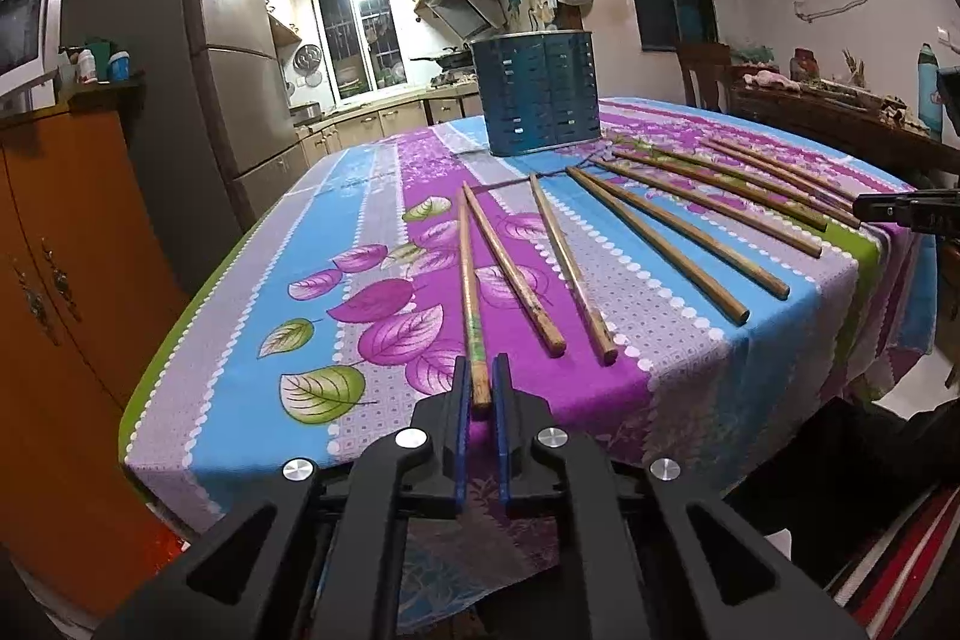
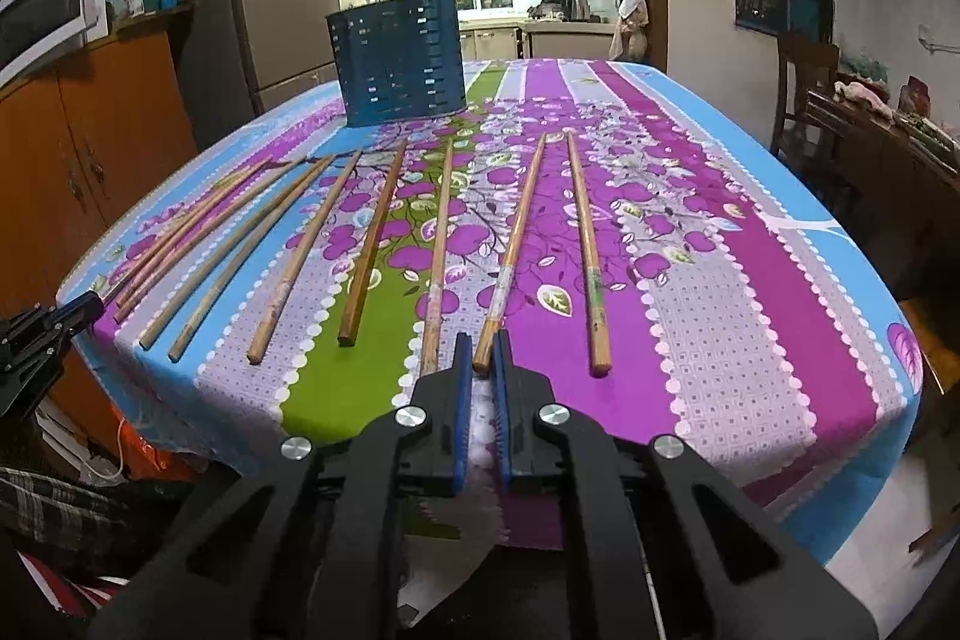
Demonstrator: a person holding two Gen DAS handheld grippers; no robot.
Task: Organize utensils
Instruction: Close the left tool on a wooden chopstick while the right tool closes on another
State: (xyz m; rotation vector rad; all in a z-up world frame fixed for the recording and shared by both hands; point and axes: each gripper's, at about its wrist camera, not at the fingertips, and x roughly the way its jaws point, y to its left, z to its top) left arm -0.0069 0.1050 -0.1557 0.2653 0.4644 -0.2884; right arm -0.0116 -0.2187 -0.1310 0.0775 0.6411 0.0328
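Chopsticks (image 2: 360,244) are lying fanned across the tabletop (image 2: 750,340) before the blue holder (image 2: 399,61). Left tongs (image 1: 479,391) are clenching the leftmost chopstick (image 1: 470,292); right tongs (image 2: 480,358) are bracketing another chopstick's (image 2: 513,250) end, grip uncertain.

Left claw (image 1: 480,382) nearly closed, right claw (image 2: 481,358) likewise narrow, both level.
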